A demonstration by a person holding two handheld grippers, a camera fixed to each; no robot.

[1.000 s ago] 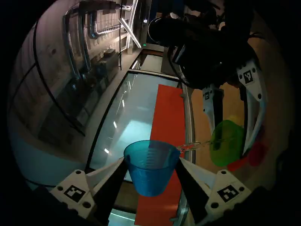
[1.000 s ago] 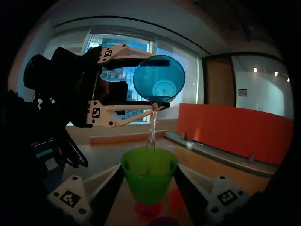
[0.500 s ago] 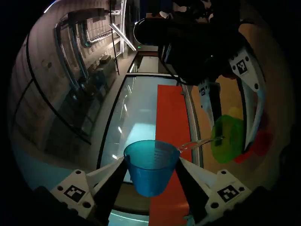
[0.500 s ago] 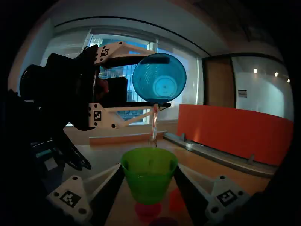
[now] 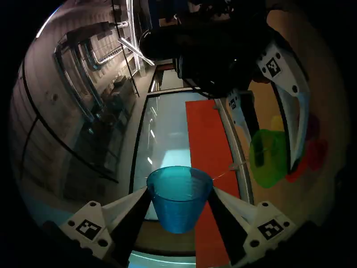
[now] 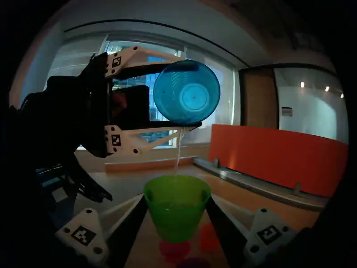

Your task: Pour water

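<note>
My left gripper [image 5: 179, 203] is shut on a blue cup [image 5: 179, 196], which lies tipped on its side. From the right gripper view that blue cup [image 6: 186, 93] faces me with its mouth, above and just behind the green cup [image 6: 176, 206]. A thin stream of water [image 6: 178, 152] falls from its rim into the green cup. My right gripper [image 6: 176, 214] is shut on the green cup, held upright, with water in its lower part. In the left gripper view the green cup [image 5: 267, 158] sits between the right gripper's white fingers [image 5: 298, 116].
An orange wall panel [image 6: 276, 156] runs along the right behind a wooden table [image 6: 250, 196]. Small red and purple round things [image 6: 176, 249] lie on the table under the green cup. Large windows [image 6: 134, 67] stand behind. A person's dark-gloved hand [image 6: 67, 116] holds the left gripper.
The blue cup has tipped further, its mouth now turned almost straight toward the right gripper view. The stream has thinned. The green cup has stayed put.
</note>
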